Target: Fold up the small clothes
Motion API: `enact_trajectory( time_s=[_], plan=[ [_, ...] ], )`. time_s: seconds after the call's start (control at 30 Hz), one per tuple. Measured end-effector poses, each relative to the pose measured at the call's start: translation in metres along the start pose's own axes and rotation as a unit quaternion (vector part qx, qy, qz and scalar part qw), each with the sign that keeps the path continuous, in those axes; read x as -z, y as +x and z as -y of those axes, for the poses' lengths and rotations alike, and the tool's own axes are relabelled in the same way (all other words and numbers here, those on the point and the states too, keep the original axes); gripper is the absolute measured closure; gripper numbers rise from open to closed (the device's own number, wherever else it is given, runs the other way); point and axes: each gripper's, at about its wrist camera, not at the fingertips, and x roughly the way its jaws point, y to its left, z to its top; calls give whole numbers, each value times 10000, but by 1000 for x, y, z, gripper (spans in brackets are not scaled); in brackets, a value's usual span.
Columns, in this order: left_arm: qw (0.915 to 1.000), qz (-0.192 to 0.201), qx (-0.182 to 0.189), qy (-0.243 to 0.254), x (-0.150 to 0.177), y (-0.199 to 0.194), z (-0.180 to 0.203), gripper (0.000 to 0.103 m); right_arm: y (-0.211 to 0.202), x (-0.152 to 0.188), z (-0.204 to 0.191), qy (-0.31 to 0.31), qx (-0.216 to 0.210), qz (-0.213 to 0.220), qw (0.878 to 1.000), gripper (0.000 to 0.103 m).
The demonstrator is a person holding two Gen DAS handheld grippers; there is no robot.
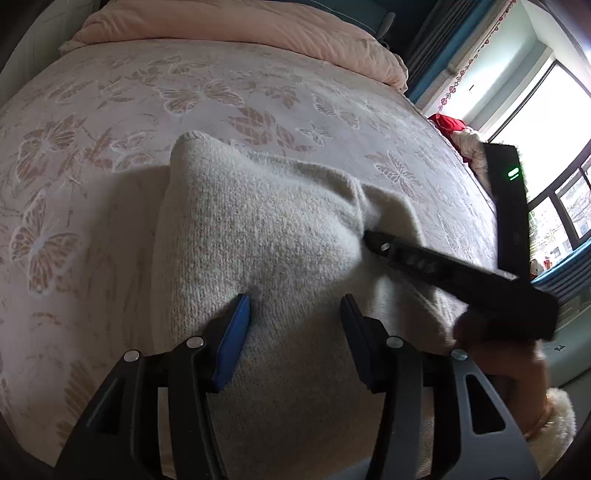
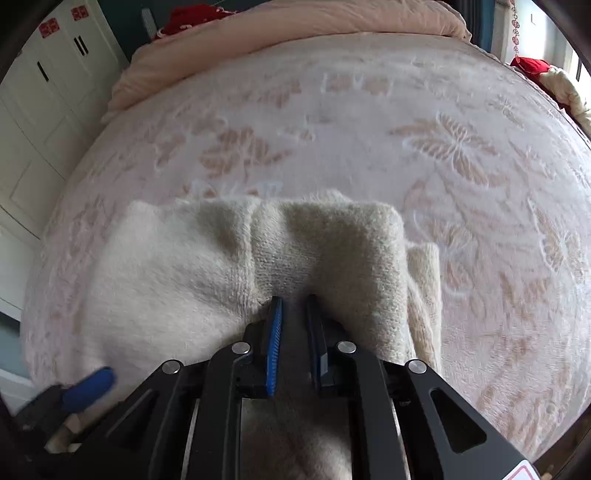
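Observation:
A cream knitted sweater (image 1: 266,236) lies on the bed, partly folded, with a raised fold across its middle. My left gripper (image 1: 295,306) is open, its blue-padded fingers spread just above the sweater's near part, holding nothing. My right gripper (image 2: 293,306) is shut on a pinch of the sweater (image 2: 325,251), the knit bunched between its narrow jaws. In the left wrist view the right gripper (image 1: 373,242) comes in from the right, its tip in the fold. A blue finger of the left gripper (image 2: 88,384) shows at the lower left of the right wrist view.
The bed has a pale cover with a butterfly pattern (image 1: 110,129). A pink duvet (image 1: 240,26) is bunched at the far end. White cupboards (image 2: 40,110) stand to the left. A window (image 1: 554,129) and red and cream items (image 1: 454,129) lie at the right edge.

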Motion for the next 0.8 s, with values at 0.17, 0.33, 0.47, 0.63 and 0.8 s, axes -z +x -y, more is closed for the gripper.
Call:
enact_trajectory(
  time_s=[0.17, 0.33, 0.47, 0.63, 0.8],
  plan=[
    [10000, 33, 66, -31, 2, 0, -4, 54, -30, 16, 9, 244, -254, 307, 9989, 89],
    [9999, 112, 61, -65, 4, -11, 3, 51, -28, 33, 16, 490, -171, 178, 9985, 89],
    [9980, 278, 455, -334, 10, -52, -10, 44, -86, 53, 11, 368, -238, 803, 9958, 57],
    [9940, 349, 263, -1003, 19, -69, -56, 18, -76, 80, 42, 360, 351, 519, 9974, 35],
    [9878, -119, 295, -1525, 34, -28, -72, 18, -30, 96, 74, 1211, -370, -20, 9919, 26]
  ],
)
